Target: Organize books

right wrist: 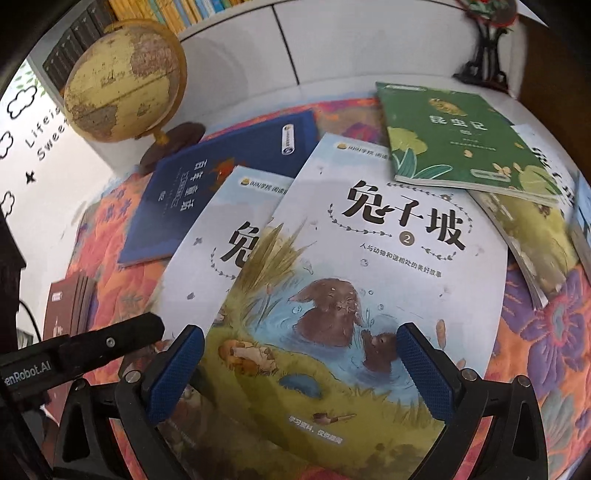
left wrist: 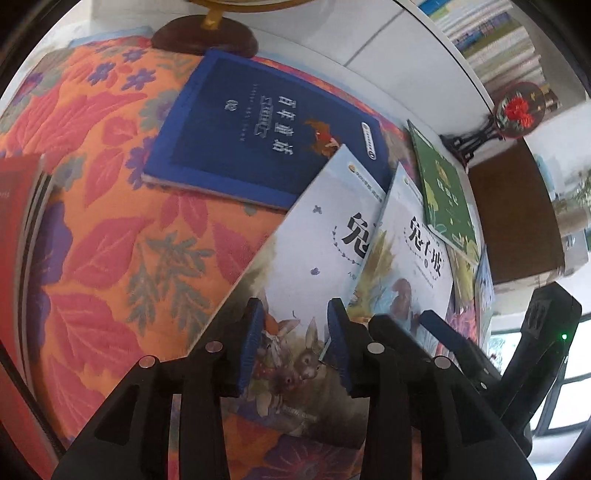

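Books overlap on the floral cloth (left wrist: pixel 110 240): rabbit book 2 (right wrist: pixel 369 240) hides half the other rabbit book (left wrist: pixel 314 240). My left gripper (left wrist: pixel 295 343) fingers stand apart over it, my right gripper (right wrist: pixel 299 373) fingers wide apart, both empty.

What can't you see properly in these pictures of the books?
- Lower rabbit book: right wrist view, most of its cover is hidden under the rabbit book marked 2.
- Globe: left wrist view, cut off by the top edge; only its stand shows.
- Red books: left wrist view, blurred and cut by the left edge.
- Shelf spines: right wrist view, titles too small.
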`<state>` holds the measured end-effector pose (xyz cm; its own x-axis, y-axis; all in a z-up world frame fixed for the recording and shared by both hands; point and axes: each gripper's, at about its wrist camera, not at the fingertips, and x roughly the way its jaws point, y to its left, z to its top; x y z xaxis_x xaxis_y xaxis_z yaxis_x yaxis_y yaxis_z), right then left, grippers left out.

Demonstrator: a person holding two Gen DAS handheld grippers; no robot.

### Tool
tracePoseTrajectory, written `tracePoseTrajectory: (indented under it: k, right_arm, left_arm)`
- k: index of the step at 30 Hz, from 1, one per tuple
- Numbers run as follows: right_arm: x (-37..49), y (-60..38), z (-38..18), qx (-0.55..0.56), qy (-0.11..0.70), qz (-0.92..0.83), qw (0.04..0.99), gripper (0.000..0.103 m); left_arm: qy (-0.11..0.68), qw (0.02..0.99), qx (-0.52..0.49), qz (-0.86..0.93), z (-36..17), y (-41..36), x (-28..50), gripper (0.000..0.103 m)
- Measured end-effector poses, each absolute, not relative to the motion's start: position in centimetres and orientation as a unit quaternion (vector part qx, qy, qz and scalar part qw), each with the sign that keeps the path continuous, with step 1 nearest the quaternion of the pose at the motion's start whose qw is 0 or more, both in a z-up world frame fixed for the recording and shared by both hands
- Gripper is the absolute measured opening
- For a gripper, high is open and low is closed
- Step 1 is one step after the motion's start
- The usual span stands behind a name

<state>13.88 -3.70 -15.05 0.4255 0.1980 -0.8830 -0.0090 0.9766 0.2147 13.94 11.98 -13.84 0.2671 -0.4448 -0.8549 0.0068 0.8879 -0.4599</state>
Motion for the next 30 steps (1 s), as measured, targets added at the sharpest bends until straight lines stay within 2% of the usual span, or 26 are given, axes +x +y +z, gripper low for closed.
tracePoseTrajectory:
  k: [2,3,5,8,11,12,14,18,21,22,23,24,25,27,28,30]
  right_arm:
    - [13.9,-2.9,-15.2,0.035,0.543,0.081,0.835,0.103]
    - [13.5,-1.9,-15.8,-0.039,0.548,0.086,0.831,0.103]
    - [12.9,-2.2,-15.8,-0.060,0.534,0.119,0.835,0.103]
    - [13.0,-5.7,-15.8,-0.021,0.539,0.084,0.838,0.103]
    - [12.4,-11.7,-15.1,0.095,0.536,0.104,0.832,0.103]
    - [11.9,-14.4,-15.5,0.165,0.546,0.115,0.814,0.103]
    - [11.2,-17.5,-16.0,0.237,0.541,0.139,0.795,0.099]
    - [10.5,-20.5,-17.0,0.318,0.524,0.179,0.770,0.099]
    - [11.0,-21.2,-17.3,0.334,0.510,0.205,0.766,0.101]
    - [11.3,-21.2,-17.4,0.332,0.505,0.215,0.767,0.101]
    - [11.8,-21.2,-17.3,0.331,0.502,0.222,0.768,0.100]
    - [12.1,-21.2,-17.3,0.332,0.500,0.226,0.767,0.099]
    - [12.3,-21.4,-17.2,0.332,0.498,0.228,0.768,0.095]
    - [12.8,-21.6,-17.7,0.323,0.501,0.217,0.774,0.066]
    - [12.9,-22.2,-18.0,0.334,0.500,0.219,0.768,0.064]
    - [12.8,-24.0,-18.8,0.375,0.496,0.227,0.749,0.049]
  left_arm:
    - [0.591,0.777,-0.160,-0.148,-13.7,11.6,14.2,0.034]
    - [0.593,0.777,-0.143,-0.153,-13.5,11.4,14.2,0.034]
    - [0.600,0.776,-0.102,-0.169,-13.4,10.3,14.6,0.034]
    - [0.600,0.776,-0.064,-0.182,-13.1,9.1,15.0,0.034]
    - [0.604,0.767,-0.060,-0.207,-13.0,7.9,15.4,0.033]
    - [0.603,0.765,-0.058,-0.217,-12.9,7.4,15.5,0.032]
    - [0.604,0.759,-0.045,-0.239,-13.0,5.8,15.7,0.032]
    - [0.611,0.751,-0.022,-0.250,-13.5,3.2,16.5,0.031]
    - [0.612,0.746,-0.030,-0.260,-13.5,2.8,17.1,0.031]
    - [0.613,0.743,-0.044,-0.265,-13.6,3.1,17.4,0.029]
    - [0.617,0.738,-0.058,-0.267,-13.8,3.6,17.7,0.020]
    - [0.623,0.730,-0.078,-0.269,-14.1,4.0,18.1,0.016]
    - [0.630,0.721,-0.102,-0.271,-14.4,4.5,18.6,0.016]
    - [0.638,0.712,-0.122,-0.267,-14.7,4.9,19.1,0.012]
    - [0.639,0.712,-0.119,-0.265,-14.7,4.9,19.1,0.012]
    - [0.640,0.716,-0.101,-0.261,-14.5,4.2,19.0,0.012]
